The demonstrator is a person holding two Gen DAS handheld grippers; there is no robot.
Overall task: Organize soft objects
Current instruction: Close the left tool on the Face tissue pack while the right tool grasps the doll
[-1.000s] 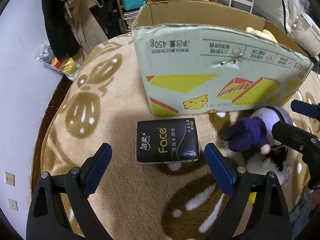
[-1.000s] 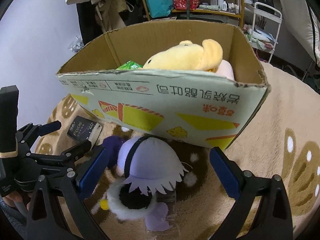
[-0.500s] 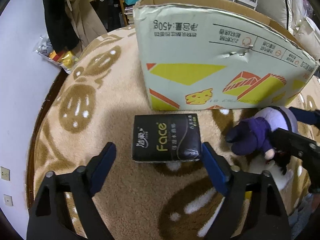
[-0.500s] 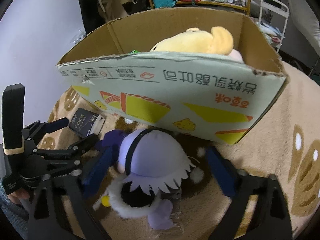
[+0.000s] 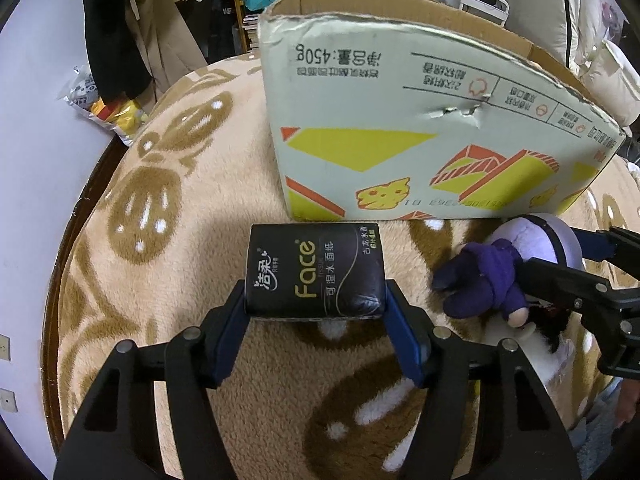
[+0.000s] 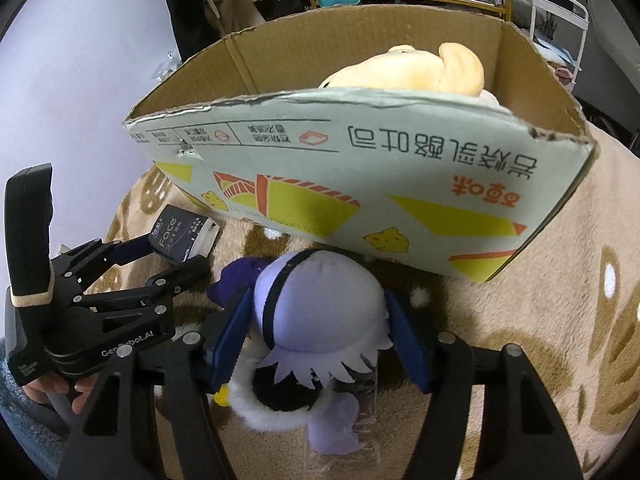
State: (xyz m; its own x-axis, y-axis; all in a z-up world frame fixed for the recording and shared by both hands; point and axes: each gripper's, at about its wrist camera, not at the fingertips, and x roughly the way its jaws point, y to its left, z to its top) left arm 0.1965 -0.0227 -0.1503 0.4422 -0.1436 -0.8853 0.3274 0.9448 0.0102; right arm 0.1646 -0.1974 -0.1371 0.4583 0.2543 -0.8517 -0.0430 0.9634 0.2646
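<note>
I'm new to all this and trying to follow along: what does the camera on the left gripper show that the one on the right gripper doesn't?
Only the left wrist view shows the snack bags by the wall and the full black face of the tissue pack, pinched between the left gripper's blue pads.

Only the right wrist view looks into the cardboard box, where a yellow plush lies, and shows the hand holding the left gripper.

Both show the box, the tissue pack, the patterned blanket, and the purple plush doll squeezed in the right gripper. Both grippers' jaws have just been closing.
</note>
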